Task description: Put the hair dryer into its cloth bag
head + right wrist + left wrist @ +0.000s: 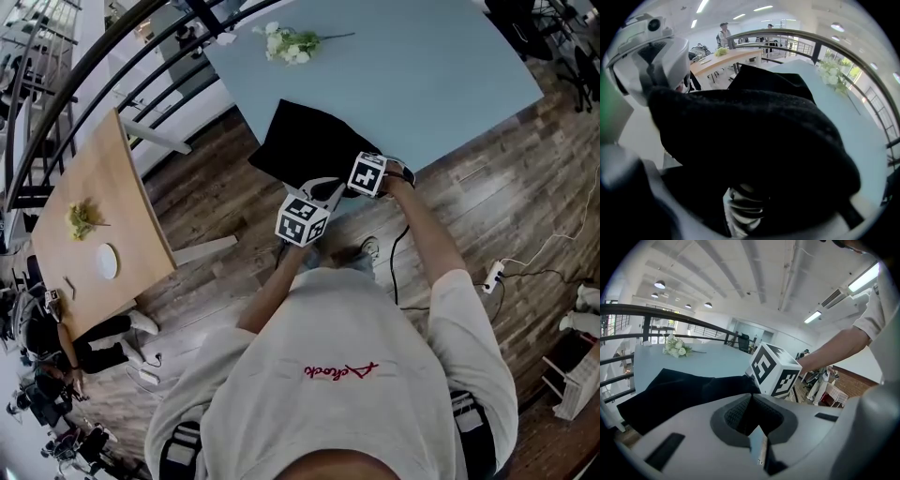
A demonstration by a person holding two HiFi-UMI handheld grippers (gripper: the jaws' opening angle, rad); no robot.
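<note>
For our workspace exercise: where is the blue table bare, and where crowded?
Bare: the blue table right of the white flowers, beyond the cloth bag. Crowded: the near edge, with left gripper and right gripper at the bag.

The person wears a loose white short-sleeved T-shirt with a small red script logo stitched across the back. The left gripper has a smooth pale grey plastic shell with dark rectangular slots and dark grey ribbed pads. Each tool carries a white cube with black square markers: the left cube and the right cube.
</note>
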